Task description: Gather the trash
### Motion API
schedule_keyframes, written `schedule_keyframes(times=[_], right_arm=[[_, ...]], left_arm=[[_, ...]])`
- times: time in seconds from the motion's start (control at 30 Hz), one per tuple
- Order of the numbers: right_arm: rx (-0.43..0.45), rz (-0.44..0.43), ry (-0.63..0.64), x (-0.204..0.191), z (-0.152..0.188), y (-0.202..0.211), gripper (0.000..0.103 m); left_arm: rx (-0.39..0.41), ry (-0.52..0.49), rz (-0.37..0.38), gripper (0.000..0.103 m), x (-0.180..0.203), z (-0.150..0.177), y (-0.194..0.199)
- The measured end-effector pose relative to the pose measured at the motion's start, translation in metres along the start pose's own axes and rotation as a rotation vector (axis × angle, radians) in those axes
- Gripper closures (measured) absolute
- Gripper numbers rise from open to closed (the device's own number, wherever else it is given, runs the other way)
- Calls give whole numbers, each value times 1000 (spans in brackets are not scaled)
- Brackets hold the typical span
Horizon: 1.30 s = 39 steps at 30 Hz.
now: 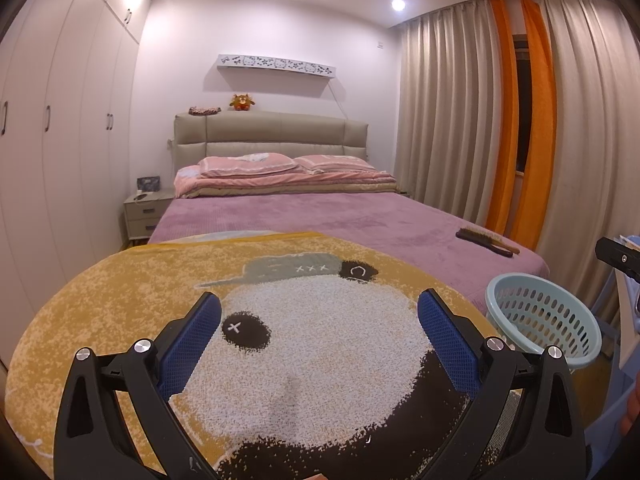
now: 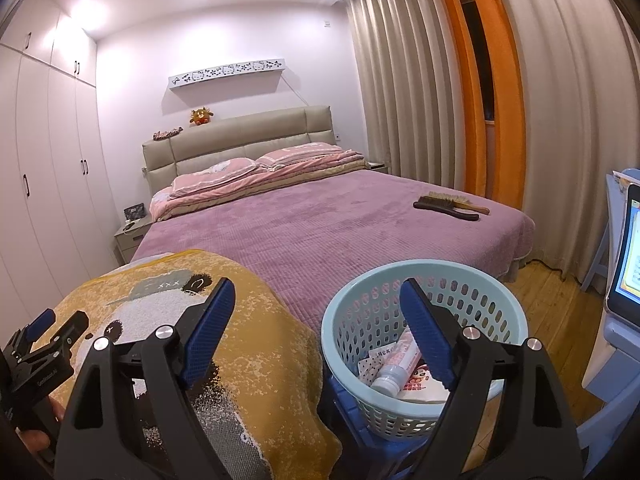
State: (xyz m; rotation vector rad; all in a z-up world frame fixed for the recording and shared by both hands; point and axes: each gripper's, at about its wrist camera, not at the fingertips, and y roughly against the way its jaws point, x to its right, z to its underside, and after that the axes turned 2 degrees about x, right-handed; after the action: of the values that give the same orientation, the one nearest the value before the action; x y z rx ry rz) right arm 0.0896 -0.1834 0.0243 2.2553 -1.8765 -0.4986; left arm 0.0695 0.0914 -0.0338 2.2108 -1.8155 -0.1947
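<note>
Trash: bottle (image 2: 394,368) and wrappers (image 2: 416,382) already lie in the blue basket (image 2: 348,316) beside the panda-print cloth (image 1: 160,280); your left gripper (image 1: 319,330) and right gripper (image 2: 316,326) hang spread and empty, so collection looks near complete; next, scan the cloth for leftovers

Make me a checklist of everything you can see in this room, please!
Surface: yellow bear blanket, nothing lying on it.
Job's things: light blue basket on a blue stool beside the blanket; inside, a white tube and paper wrappers.
Clutter: two brushes on the purple bed.
Grippers: left claw open, empty; right claw open, empty.
Cables: one on the wall above the headboard.
Surroundings: wardrobes, beige and orange curtains, nightstand.
</note>
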Motion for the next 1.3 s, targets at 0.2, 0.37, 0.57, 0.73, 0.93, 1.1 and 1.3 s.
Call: schedule_keyframes(times=[0.2, 0.37, 0.57, 0.73, 0.93, 1.1, 1.3], right_arm=[[-2, -2, 6, 0, -1, -2, 23], [-1, 0, 9, 0, -1, -3, 23], [-4, 0, 12, -1, -1, -4, 23], [-7, -1, 12, -1, -1, -5, 23], [-11, -1, 9, -1, 0, -6, 23], [-12, 0, 8, 0, 1, -6, 23], [-18, 0, 6, 2, 2, -7, 23]], left_arm=[[3, 0, -1, 7, 0, 0, 1], [3, -1, 1, 7, 0, 0, 1], [4, -4, 0, 7, 0, 0, 1], [2, -16, 4, 7, 2, 0, 1], [3, -19, 4, 7, 2, 0, 1], [3, -21, 3, 7, 2, 0, 1], [-2, -19, 4, 7, 2, 1, 1]])
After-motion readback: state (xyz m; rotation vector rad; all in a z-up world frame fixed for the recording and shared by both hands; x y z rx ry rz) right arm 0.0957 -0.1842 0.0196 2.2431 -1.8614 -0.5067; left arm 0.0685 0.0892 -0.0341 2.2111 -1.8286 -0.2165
